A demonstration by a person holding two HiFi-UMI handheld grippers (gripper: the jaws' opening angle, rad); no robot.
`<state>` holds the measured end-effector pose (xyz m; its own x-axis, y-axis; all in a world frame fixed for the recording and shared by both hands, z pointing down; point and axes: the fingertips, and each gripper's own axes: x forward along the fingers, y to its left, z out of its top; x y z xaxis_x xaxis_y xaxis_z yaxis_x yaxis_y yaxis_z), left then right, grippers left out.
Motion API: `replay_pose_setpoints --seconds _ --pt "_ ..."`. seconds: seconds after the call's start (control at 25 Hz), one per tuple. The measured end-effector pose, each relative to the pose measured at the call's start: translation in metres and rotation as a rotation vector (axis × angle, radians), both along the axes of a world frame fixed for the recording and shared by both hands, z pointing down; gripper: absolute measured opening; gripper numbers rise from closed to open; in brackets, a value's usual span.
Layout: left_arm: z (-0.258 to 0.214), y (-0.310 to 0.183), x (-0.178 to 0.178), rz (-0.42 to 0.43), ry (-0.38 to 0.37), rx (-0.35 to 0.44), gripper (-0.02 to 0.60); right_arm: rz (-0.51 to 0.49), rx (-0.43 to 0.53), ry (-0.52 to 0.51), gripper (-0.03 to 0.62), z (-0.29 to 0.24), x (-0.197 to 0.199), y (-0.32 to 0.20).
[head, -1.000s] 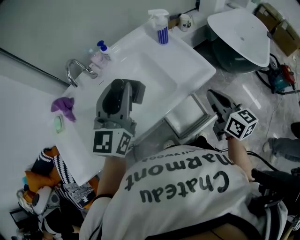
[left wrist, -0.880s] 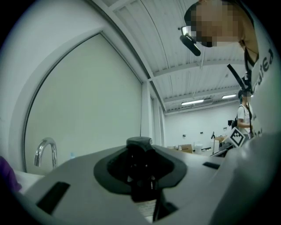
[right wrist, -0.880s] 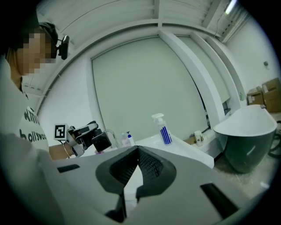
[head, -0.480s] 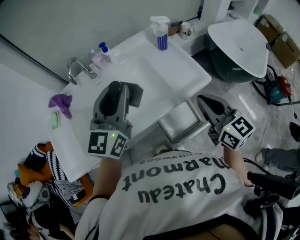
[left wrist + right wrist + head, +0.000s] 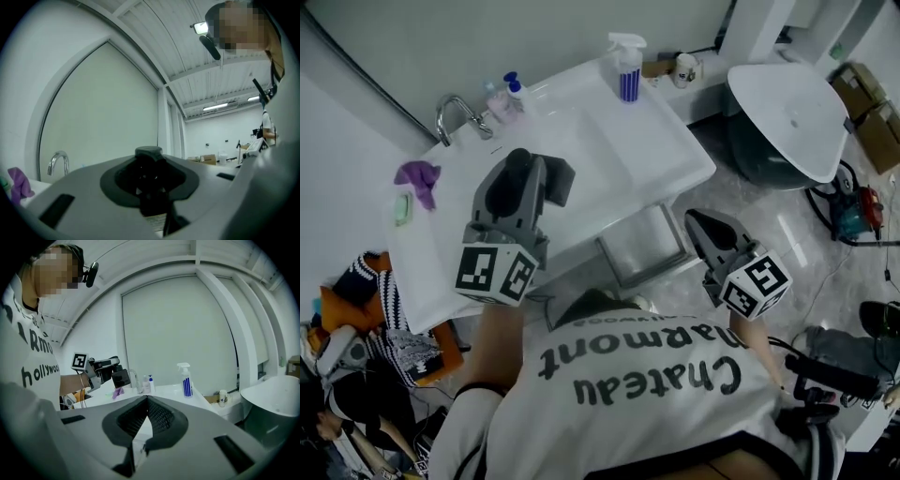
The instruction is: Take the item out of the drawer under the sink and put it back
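Note:
My left gripper [image 5: 525,173] hovers over the white sink [image 5: 675,141], shut on a small dark boxy item [image 5: 559,180] that sticks out to its right. In the left gripper view the item [image 5: 149,180] fills the gap between the jaws of that gripper [image 5: 149,161]. The right gripper view shows the same item [image 5: 121,378] in the left gripper [image 5: 108,365]. The drawer [image 5: 642,246] under the sink stands pulled out. Just right of the drawer, my right gripper [image 5: 697,223] is shut, and its own view shows that gripper [image 5: 147,400] with nothing in it.
A spray bottle [image 5: 628,67], pump bottles [image 5: 514,92] and a faucet [image 5: 455,117] line the sink's back. A purple cloth [image 5: 417,178] and green soap [image 5: 402,208] lie on the left counter. A round white basin [image 5: 787,103] and a power tool [image 5: 853,202] are at the right.
The right gripper has rolled and lifted a little beside the open drawer. The left gripper keeps the dark item over the sink, slightly higher. The head view has shifted.

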<state>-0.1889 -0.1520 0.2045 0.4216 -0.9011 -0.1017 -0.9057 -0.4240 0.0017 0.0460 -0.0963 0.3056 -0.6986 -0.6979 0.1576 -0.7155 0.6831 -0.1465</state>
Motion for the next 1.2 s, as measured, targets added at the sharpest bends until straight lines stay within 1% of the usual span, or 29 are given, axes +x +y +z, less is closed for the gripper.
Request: replay_pose_setpoints --seconds 0.2,0.4,0.56,0.76,0.96,1.2 --pt "0.001 -0.012 0.006 0.013 -0.009 -0.006 0.104 0.044 -0.017 -0.025 0.011 0.004 0.015 0.0" --pt "0.007 -0.04 0.006 0.076 -0.012 -0.014 0.104 0.107 -0.039 -0.01 0.011 0.007 0.015 -0.012" --pt "0.009 -0.072 0.002 0.127 0.0 -0.033 0.104 0.152 -0.056 -0.01 0.011 0.004 0.001 -0.028" --pt "0.02 -0.111 -0.004 0.186 -0.001 -0.063 0.104 0.188 -0.051 0.005 0.011 0.0 -0.024 -0.054" --pt "0.03 -0.158 -0.014 0.211 0.006 -0.087 0.104 0.215 -0.078 0.059 0.011 0.007 -0.042 -0.08" --pt "0.055 -0.209 -0.021 0.241 0.027 -0.119 0.104 0.275 -0.145 0.087 0.011 0.021 -0.047 -0.094"
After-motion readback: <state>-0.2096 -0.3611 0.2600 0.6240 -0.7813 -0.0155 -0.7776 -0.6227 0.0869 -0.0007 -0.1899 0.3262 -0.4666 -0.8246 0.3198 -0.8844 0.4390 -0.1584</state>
